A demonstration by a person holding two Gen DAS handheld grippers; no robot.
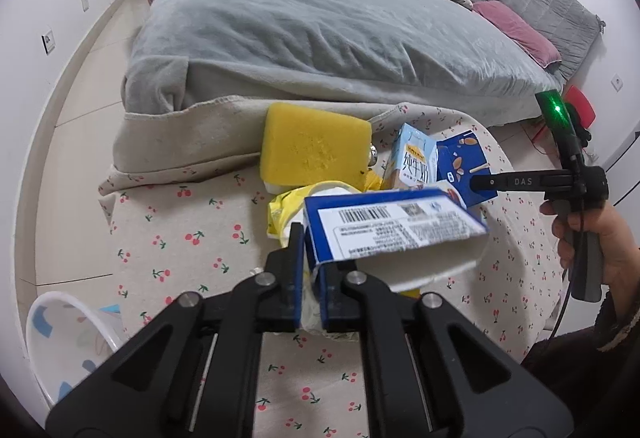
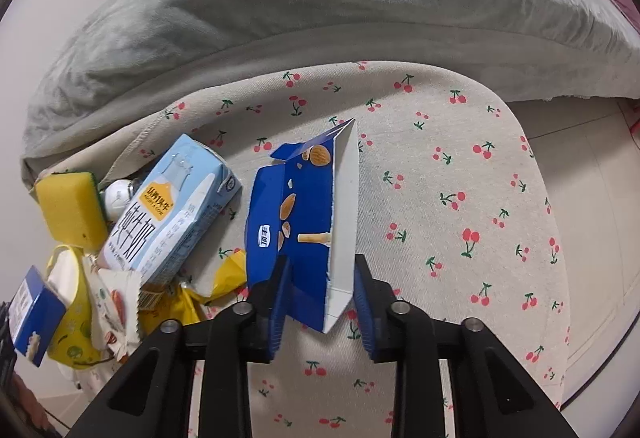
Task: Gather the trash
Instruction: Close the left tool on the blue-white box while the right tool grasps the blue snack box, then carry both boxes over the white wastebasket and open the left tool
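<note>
My left gripper [image 1: 312,258] is shut on a flattened blue and white box with a barcode [image 1: 396,226] and holds it above the cherry-print table; the box also shows in the right wrist view [image 2: 28,312]. My right gripper [image 2: 320,286] has its jaws around a torn blue almond-snack box [image 2: 296,206], which also shows in the left wrist view [image 1: 460,158]; the jaws stand apart and I cannot tell whether they press it. A light-blue milk carton [image 2: 168,210], a yellow sponge [image 1: 312,146] and yellow wrappers [image 2: 80,318] lie in a pile.
The round table has a cherry-print cloth [image 2: 440,198]. A bed with a grey blanket [image 1: 320,30] stands right behind it. A white bin [image 1: 68,338] stands on the floor at the lower left.
</note>
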